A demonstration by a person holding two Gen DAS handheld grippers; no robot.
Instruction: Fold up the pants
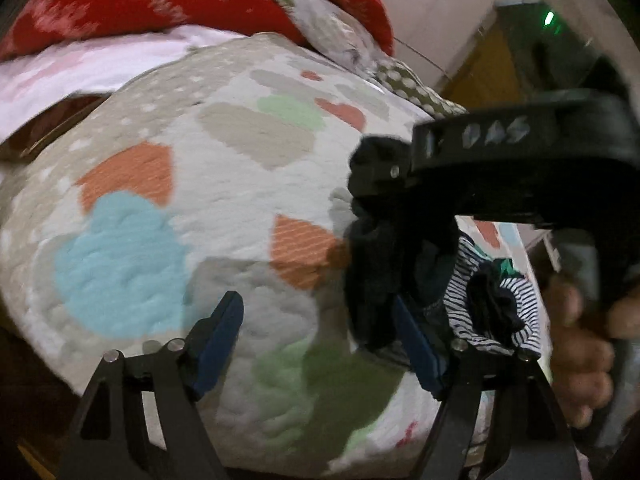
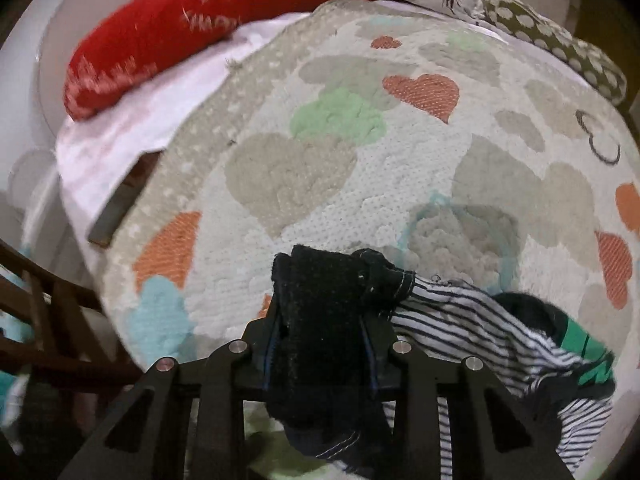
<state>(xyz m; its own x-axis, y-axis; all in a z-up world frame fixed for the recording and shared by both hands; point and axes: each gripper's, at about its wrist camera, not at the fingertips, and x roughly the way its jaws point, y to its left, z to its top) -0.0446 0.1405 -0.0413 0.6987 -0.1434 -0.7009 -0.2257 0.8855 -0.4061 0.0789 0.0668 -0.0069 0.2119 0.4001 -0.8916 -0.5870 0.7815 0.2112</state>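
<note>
The dark pants (image 2: 320, 344) are bunched up and pinched in my right gripper (image 2: 320, 354), fingers clamped on a thick wad of the black fabric w/ white stitching showing at the hem below. From the left wrist cam I see the same pants (image 1: 380, 248) hanging off the right gripper (image 1: 384, 172), lifted above the bed quilt (image 1: 224, 184), which has hearts in orange, green, blue & grey. My left gripper (image 1: 320, 340) is spread wide, nothing between the blue pads (image 1: 220, 336); its right pad sits just beside the hanging cloth, can't tell if it's touching. My right hand (image 1: 580, 344) is wrapped round the gripper handle at the frame's right edge. Just beside the pants lies a navy/white striped garment (image 2: 480, 332) w/ a green patch, heaped on the quilt w/ some other dark cloth on top. Further back: a red pillow (image 2: 192, 40), a white sheet (image 2: 132, 132) under it, a dotted olive pillow (image 2: 560, 44) at far right. Dark wood frame (image 2: 48, 312) at lower left in the right cam.
</note>
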